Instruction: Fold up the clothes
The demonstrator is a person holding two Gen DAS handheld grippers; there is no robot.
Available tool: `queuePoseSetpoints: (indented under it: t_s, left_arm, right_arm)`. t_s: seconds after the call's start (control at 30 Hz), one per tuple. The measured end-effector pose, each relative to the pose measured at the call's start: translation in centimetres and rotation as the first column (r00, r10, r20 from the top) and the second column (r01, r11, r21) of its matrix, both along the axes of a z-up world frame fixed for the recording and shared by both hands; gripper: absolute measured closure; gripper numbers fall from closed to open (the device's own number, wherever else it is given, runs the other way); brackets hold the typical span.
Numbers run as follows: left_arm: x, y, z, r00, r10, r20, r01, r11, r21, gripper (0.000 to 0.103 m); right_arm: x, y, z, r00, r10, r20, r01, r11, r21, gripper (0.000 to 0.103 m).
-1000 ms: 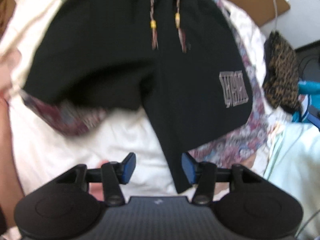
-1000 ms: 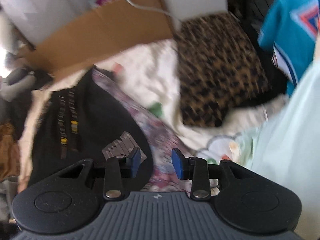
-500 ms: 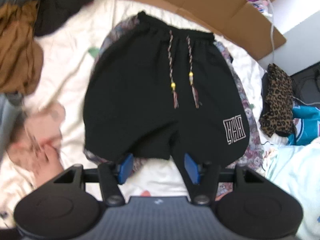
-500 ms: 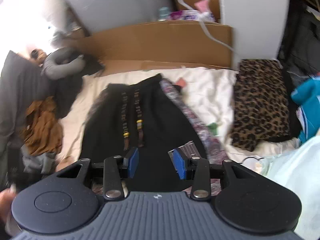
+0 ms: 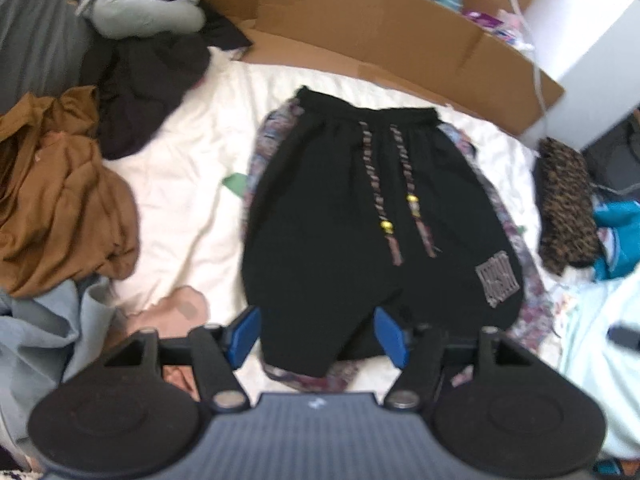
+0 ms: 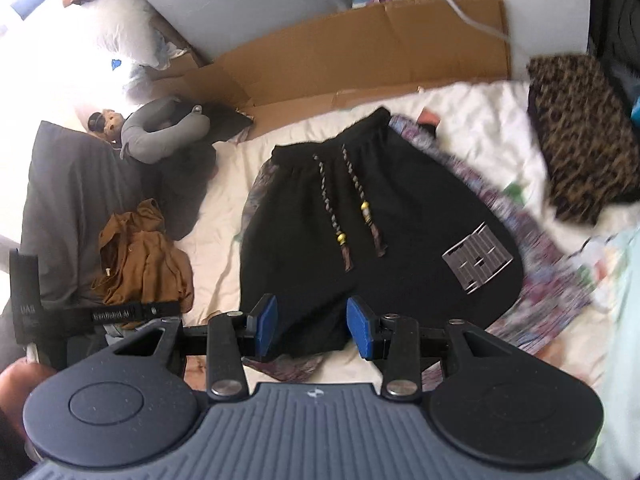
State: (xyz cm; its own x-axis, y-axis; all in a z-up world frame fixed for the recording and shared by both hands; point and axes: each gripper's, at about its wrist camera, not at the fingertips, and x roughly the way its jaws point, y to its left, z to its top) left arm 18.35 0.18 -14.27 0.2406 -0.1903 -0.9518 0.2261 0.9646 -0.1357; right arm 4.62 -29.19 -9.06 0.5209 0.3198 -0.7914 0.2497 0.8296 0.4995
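Note:
A pair of black shorts [image 5: 360,220] lies flat on the white bed sheet [image 5: 192,184], waistband at the far end, braided drawstrings with yellow beads down the front, a grey logo on one leg. A purple patterned garment [image 5: 532,308] lies under the shorts and sticks out around their edges. My left gripper [image 5: 318,334] hovers high over the hem, its jaws opening, with nothing between the blue pads. From the right wrist, the shorts [image 6: 380,240] show in full, and my right gripper [image 6: 312,328] hangs open above the near hem, holding nothing.
A brown garment [image 5: 60,200] and dark clothes [image 5: 148,88] are heaped on the left. A folded leopard-print piece [image 5: 564,208] and a teal garment [image 5: 616,232] sit on the right. Flattened cardboard [image 5: 360,28] lines the far edge. Pale green fabric [image 5: 600,360] lies near right.
Both grippers have risen and drawn back from the shorts, so the whole bed now shows. The left jaws have spread wider. The shorts lie still.

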Motion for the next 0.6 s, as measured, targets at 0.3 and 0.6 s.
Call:
queuePoseSetpoints:
  t_s: [0.3, 0.6]
  left_arm:
    - [1.2, 3.4, -6.6, 0.995, 0.096, -0.04, -0.097, 0.995, -0.005, 0.038]
    - [-0.3, 6.9, -13.3, 0.979, 0.155, -0.131, -0.165, 0.984, -0.072, 0.037]
  right_arm:
    - [-0.9, 5.2, -8.3, 0.999, 0.04, 0.012, -0.041, 0.999, 0.025, 0.057]
    - [-1.9, 9.6, -16.7, 0.998, 0.057, -0.038, -0.056, 0.998, 0.035, 0.056]
